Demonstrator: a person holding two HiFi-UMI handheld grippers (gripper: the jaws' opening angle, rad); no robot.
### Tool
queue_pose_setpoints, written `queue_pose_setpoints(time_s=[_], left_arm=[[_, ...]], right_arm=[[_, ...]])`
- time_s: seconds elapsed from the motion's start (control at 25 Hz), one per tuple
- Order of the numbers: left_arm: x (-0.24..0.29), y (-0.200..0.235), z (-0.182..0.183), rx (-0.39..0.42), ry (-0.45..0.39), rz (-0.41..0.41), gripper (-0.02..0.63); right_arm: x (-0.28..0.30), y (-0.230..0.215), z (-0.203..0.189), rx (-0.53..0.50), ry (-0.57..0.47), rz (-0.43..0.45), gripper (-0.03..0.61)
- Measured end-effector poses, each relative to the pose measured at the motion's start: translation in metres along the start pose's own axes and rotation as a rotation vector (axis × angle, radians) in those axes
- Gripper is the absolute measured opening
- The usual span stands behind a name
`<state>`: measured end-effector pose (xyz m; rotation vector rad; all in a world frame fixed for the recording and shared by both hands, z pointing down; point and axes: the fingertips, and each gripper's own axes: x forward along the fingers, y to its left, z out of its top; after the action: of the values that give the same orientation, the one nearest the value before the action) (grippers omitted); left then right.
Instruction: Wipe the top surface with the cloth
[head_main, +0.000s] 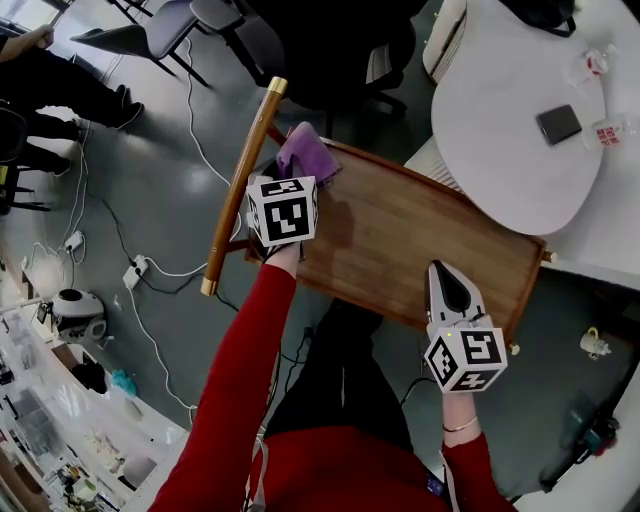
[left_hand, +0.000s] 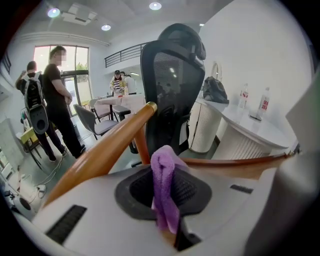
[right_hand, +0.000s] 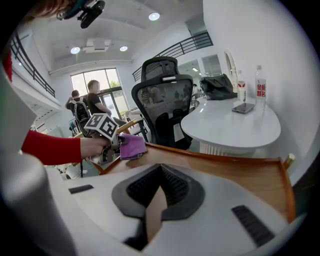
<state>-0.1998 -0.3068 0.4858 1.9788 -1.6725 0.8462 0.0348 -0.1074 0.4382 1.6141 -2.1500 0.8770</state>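
Purple cloth (head_main: 308, 152) pinched tight in left gripper (head_main: 291, 170), wooden table (head_main: 420, 240) just below; right gripper (head_main: 447, 280) closed, empty.

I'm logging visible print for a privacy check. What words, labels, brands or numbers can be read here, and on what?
No text reads clearly.
Water bottle on the white table: red characters on its label, too blurred to read.
Second bottle: label too small to read.
Marker cube and other marker cube: black-and-white square patterns only, no words.
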Motion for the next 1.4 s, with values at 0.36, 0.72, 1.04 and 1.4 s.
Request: queue_pose_setpoints(time_s=[0.36,0.72,1.04,1.4], left_arm=[[-0.1,-0.031,0.043,0.139,-0.355,-0.157,0.051],[-0.195,-0.127,0.048,0.159,-0.488,-0.489,0.051],[-0.24,-0.198,0.011,0.317,-0.473,-0.717,0.051],[-0.27,-0.231,0.001,0.375,-0.509,-0.814,0.051]], right_arm=[[-0.029,-0.002,0.026,0.016,-0.119,-0.074,0.011],[-0.096,-0.007,0.058,0.05,-0.308,-0.165,0.012],[-0.145,-0.003,0.044,0.042,-0.409,-0.18,0.012],[-0.181,-0.011,0.045,0.037,-0.499,-0.223,0.011]])
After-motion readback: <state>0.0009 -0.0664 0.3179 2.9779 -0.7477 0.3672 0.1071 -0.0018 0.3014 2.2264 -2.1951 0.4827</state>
